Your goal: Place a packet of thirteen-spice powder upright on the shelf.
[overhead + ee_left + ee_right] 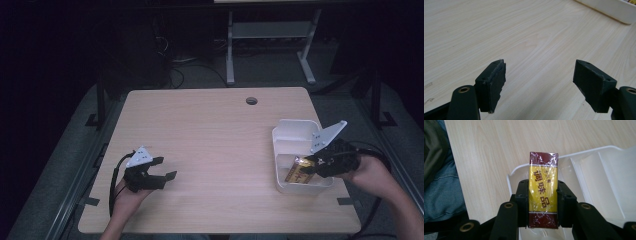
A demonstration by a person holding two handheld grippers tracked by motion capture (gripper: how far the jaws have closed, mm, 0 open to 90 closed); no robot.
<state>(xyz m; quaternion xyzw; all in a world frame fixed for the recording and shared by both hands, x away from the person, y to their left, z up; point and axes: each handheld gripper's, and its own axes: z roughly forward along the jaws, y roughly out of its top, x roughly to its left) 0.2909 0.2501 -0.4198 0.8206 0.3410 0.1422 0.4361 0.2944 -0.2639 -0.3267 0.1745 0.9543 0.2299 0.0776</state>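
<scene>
Right gripper has its jaws clamped on a packet, one jaw on each long side. Packet's yellow in the middle with dark red ends and red characters, wrapped in shiny plastic. In the right gripper view it sticks out past the jaw tips, over the near wall of a white bin. From the high view the packet sits in the nearer compartment of that bin, which is at the right side of the bench. Can't tell whether it's touching the bin floor or hanging just above it. The bin has a divider, and the farther compartment looks bare.

Left gripper is well apart from all this, down at the near left of the bench, jaws spread wide with nothing between them. In the left gripper view there's just wood grain between the jaws, and a corner of the bin shows at the top right.

A hand comes in from the lower right holding the right gripper, another hand holds the left one. Room behind is dark, with white table legs on the floor past the bench.
</scene>
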